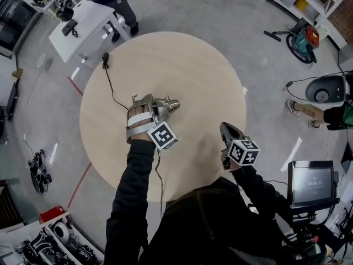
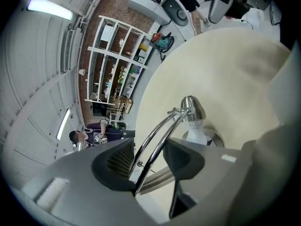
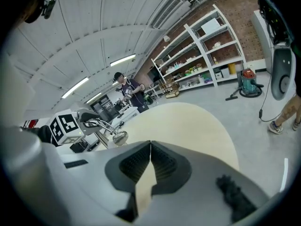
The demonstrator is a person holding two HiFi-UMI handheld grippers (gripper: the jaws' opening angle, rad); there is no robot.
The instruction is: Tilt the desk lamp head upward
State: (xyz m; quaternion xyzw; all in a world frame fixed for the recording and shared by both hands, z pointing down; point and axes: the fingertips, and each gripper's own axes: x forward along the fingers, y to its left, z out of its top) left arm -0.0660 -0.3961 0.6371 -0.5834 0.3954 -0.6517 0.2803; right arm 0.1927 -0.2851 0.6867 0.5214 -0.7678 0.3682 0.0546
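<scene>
Left tongs are standing wide around the arm of the desk lamp.
Near the lamp, right tongs are hovering pinched together, empty; its black cable is trailing across the counter.

White shelves line a brick wall; grey floor, strip lights overhead.

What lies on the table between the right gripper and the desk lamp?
Nothing. The head view shows only bare tabletop between the right gripper and the desk lamp.
</scene>
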